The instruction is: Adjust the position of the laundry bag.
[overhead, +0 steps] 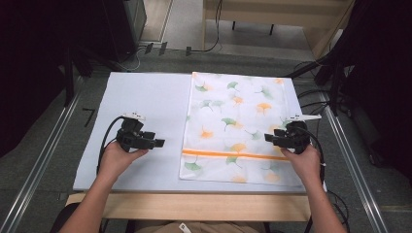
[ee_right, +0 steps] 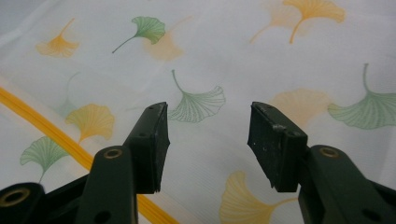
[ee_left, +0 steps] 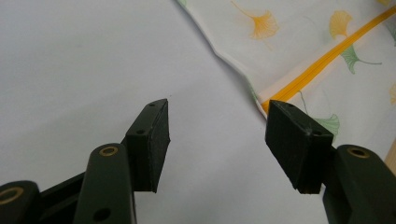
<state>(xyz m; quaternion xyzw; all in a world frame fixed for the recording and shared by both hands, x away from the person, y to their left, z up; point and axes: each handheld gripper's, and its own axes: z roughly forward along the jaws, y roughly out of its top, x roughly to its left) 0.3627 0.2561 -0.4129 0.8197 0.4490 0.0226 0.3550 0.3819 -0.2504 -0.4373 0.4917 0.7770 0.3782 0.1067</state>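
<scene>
High view: white pillowcase (overhead: 238, 126) w/ green + orange ginkgo-leaf print lies flat on right half of the pale sheet (overhead: 141, 102) covering the table. Orange stripe (overhead: 228, 155) crosses it near the person's end. Left half of sheet bare.

Left gripper (overhead: 158, 143) sits over bare sheet, just left of the pillowcase's left edge, pointing toward it, not touching the fabric. Left gripper view: jaws apart, nothing btwn them, pillowcase edge + stripe end (ee_left: 322, 58) just past the right jaw.

Right gripper (overhead: 268, 138) is over the pillowcase's right side, a bit above the stripe, pointing inward. Right gripper view: jaws apart, printed fabric (ee_right: 201, 60) beneath them, a green leaf right at the gap; can't tell if tips touch the cloth. Stripe (ee_right: 60, 140) runs diagonally at lower left of that view.

Both hands (overhead: 114, 162) come in from the near table edge, well apart.
</scene>
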